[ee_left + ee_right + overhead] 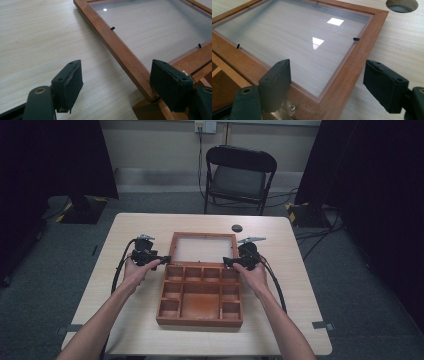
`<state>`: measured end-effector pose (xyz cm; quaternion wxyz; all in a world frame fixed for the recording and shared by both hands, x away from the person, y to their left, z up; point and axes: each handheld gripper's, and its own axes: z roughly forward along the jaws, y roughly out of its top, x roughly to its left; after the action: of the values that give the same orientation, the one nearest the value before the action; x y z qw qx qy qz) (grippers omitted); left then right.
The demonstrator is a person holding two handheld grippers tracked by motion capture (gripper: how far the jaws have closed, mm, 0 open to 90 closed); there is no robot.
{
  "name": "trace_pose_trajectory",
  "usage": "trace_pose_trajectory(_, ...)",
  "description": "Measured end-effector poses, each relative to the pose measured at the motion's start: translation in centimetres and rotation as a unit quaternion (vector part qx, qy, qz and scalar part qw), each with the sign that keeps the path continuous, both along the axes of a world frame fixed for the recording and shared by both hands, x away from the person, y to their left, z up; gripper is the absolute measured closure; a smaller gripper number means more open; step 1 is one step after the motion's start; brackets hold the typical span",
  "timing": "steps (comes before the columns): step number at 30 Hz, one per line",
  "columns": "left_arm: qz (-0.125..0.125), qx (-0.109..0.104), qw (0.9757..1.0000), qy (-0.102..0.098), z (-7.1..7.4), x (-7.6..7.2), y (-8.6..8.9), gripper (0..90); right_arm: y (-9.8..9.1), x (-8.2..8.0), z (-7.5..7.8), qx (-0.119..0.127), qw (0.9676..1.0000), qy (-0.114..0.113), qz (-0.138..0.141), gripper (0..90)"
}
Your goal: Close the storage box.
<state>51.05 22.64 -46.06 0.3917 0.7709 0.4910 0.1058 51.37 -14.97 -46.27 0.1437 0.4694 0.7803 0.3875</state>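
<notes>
Fingers: both grippers' fingers [67,82] spread, straddling lid [203,248] side rails near hinges.
Risk: uneven lift could twist lid, shifting box [200,300] on worktop [280,270].

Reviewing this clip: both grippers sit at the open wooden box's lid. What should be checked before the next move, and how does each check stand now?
1. Left gripper open: ok, jaws wide apart.
2. Left gripper straddles the lid frame: ok, the side rail runs between its jaws near the hinge end.
3. Right gripper open: ok.
4. Right gripper straddles the lid's other side rail: ok, beside the hinge.
5. Lid lies flat on the table: ok, wood grain shows through its clear pane.
6. Box compartments empty: ok in the high view.
</notes>
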Motion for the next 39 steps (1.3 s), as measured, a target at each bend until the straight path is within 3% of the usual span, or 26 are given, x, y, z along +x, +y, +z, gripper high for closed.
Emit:
trace_pose_trajectory(4, -0.008, -0.003, 0.9999, 0.009, 0.0, 0.3, -0.8, 24.7, -0.1, 0.3, -0.4, 0.02, 0.9996, 0.017, -0.013, 19.3)
trace_pose_trajectory(6, -0.014, 0.01, 0.9998, 0.009, 0.2, 0.5, -1.2, 23.9, -0.2, 0.5, -0.7, 0.038, 0.9988, 0.027, -0.016, 18.1)
trace_pose_trajectory(9, -0.01, 0.003, 0.9998, 0.018, 0.1, 0.8, -1.7, 22.8, -0.2, 0.5, -0.8, 0.048, 0.998, 0.035, -0.021, 16.8)
trace_pose_trajectory(10, -0.009, -0.001, 0.9997, 0.021, 0.0, 1.0, -2.0, 22.8, 0.1, 0.5, -1.0, 0.059, 0.9964, 0.049, -0.037, 15.5)
trace_pose_trajectory(15, -0.01, 0.004, 0.9995, 0.028, 0.0, 1.3, -2.5, 22.1, 0.2, 0.5, -0.9, 0.06, 0.9956, 0.055, -0.045, 15.0)
trace_pose_trajectory(16, -0.008, 0.003, 0.9994, 0.032, -0.2, 1.6, -2.5, 21.3, 0.2, 0.5, -1.0, 0.068, 0.9942, 0.066, -0.051, 14.8)
trace_pose_trajectory(20, -0.003, -0.005, 0.999, 0.044, -0.5, 1.8, -2.5, 15.5, 0.1, 0.6, -1.1, 0.068, 0.9948, 0.062, -0.043, 13.8)
trace_pose_trajectory(25, -0.005, -0.011, 0.9988, 0.048, -0.6, 1.9, -2.6, 15.5, 0.1, 0.7, -1.3, 0.076, 0.9939, 0.066, -0.046, 12.7)
trace_pose_trajectory(30, -0.009, -0.044, 0.997, 0.063, -1.2, 2.3, -2.6, 15.1, 0.2, 0.7, -1.3, 0.075, 0.9941, 0.062, -0.048, 12.1)
trace_pose_trajectory(33, -0.011, -0.042, 0.9974, 0.058, -1.1, 2.2, -2.8, 16.3, 0.1, 0.7, -1.4, 0.077, 0.994, 0.061, -0.047, 11.6)
trace_pose_trajectory(35, -0.01, -0.05, 0.9971, 0.057, -1.2, 2.0, -3.1, 18.4, 0.1, 0.8, -1.5, 0.082, 0.9933, 0.066, -0.048, 11.0)
trace_pose_trajectory(37, -0.011, -0.05, 0.9971, 0.056, -1.3, 2.1, -3.1, 16.6, 0.2, 0.9, -1.9, 0.104, 0.9906, 0.077, -0.047, 10.2)
trace_pose_trajectory(39, -0.011, -0.064, 0.9956, 0.068, -1.6, 2.3, -3.0, 15.1, 0.4, 0.9, -2.0, 0.104, 0.9905, 0.076, -0.048, 8.5)
